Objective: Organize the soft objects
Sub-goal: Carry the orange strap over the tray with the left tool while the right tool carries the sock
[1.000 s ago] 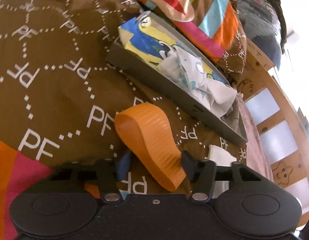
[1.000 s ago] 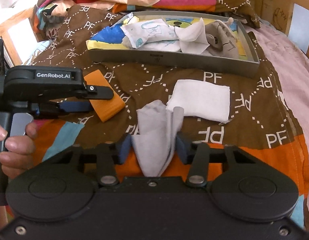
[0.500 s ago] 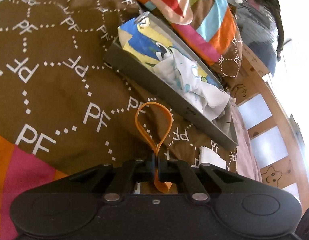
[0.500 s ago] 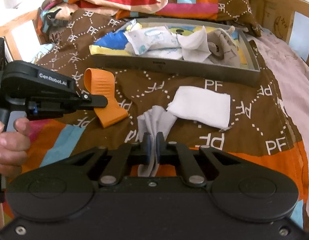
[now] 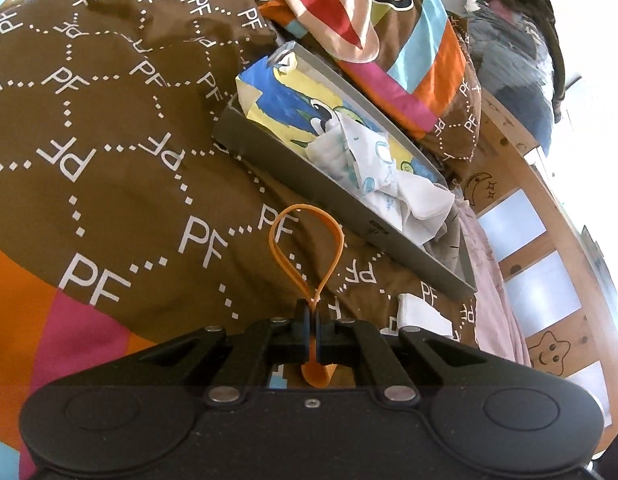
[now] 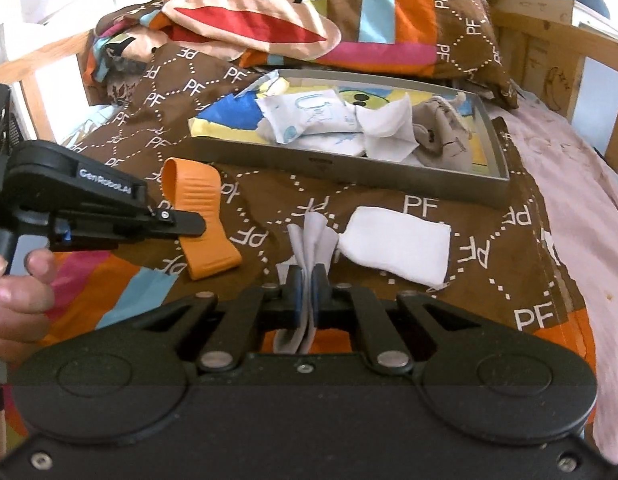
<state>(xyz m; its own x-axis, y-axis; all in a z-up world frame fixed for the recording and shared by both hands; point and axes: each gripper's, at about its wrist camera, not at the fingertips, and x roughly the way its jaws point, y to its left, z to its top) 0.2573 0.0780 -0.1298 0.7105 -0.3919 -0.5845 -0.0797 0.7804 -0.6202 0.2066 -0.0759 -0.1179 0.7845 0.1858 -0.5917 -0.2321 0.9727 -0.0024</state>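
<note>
On the bed, both tongs are clamped on soft pieces. The left tongs [image 5: 312, 316] pinch an orange ribbed cloth [image 5: 305, 248] so that it bulges forward in a loop ahead of the pads, with a short end hanging behind them; seen from the right wrist, that orange cloth [image 6: 201, 216] arches up over the brown patterned bedspread [image 6: 389, 200], its lower end touching the cover, and a hand [image 6: 13, 292] grips the left tool's handle at the picture's left edge. The right tongs [image 6: 305, 292] are closed on a pale grey cloth [image 6: 311, 236], whose folds stand up between the pads and fan out just ahead of them. Just beside that grey cloth, to its right, a folded white cloth [image 6: 401, 244] lies flat on the bedspread. Farther back sits a shallow grey tray [image 6: 349, 168] holding a blue and yellow printed cloth [image 6: 229, 116], a white printed cloth [image 6: 309, 120], a plain white piece and a beige soft item [image 6: 441, 140] at its right end. Behind the tray a pillow with a monkey face [image 6: 261, 8] leans against the wooden bed frame [image 6: 549, 28], and a pale pink sheet [image 6: 581, 184] covers the bed to the right of the bedspread
</note>
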